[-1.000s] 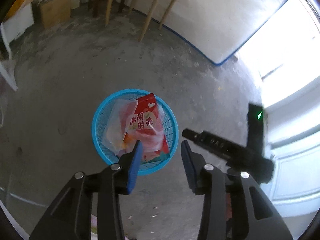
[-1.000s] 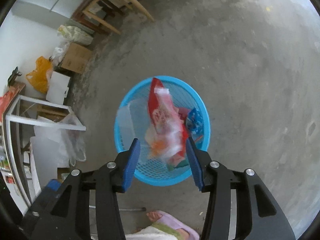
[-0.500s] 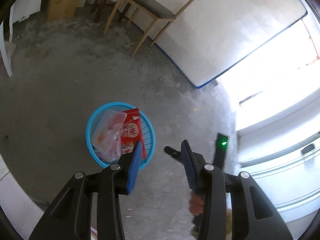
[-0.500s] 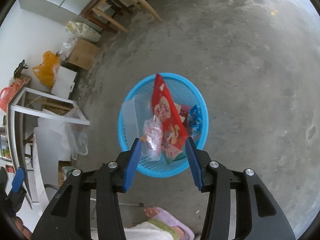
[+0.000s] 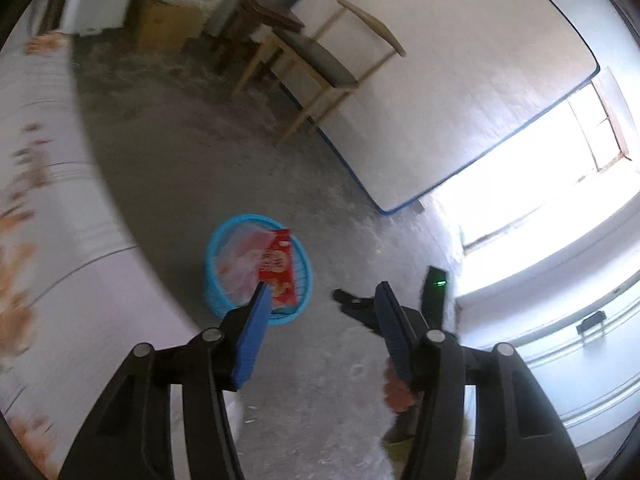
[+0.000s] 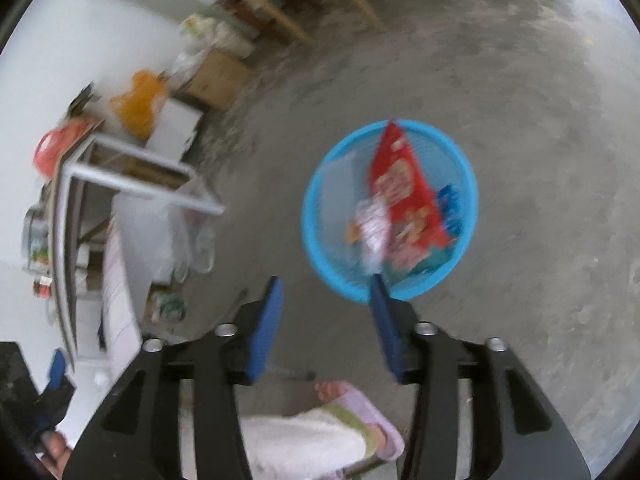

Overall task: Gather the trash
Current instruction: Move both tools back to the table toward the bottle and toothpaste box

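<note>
A blue mesh basket point(image 5: 212, 256) stands on the concrete floor, holding a red snack bag point(image 5: 276, 268) and clear wrappers. My left gripper point(image 5: 323, 292) hangs high above and to the right of it, its jaws opening with nothing between them. In the right wrist view the basket point(image 6: 310, 216) sits ahead and to the right, with the red bag point(image 6: 400, 188), a clear wrapper point(image 6: 372, 224) and a blue wrapper point(image 6: 450, 208) inside. My right gripper point(image 6: 325, 284) is above the floor beside the basket's near rim, its jaws opening and empty.
A wooden chair point(image 5: 320, 56), a cardboard box point(image 5: 168, 24) and a white blue-edged panel point(image 5: 440, 100) stand at the back. A patterned cloth-covered surface point(image 5: 40, 240) fills the left. A metal frame point(image 6: 120, 176), an orange bag point(image 6: 140, 104) and a person's slippered foot point(image 6: 352, 396) are nearby.
Both grippers rose and pulled back, so the basket looks smaller. The clear wrapper dropped from between the right jaws into the basket. Both pairs of jaws stand wider.
</note>
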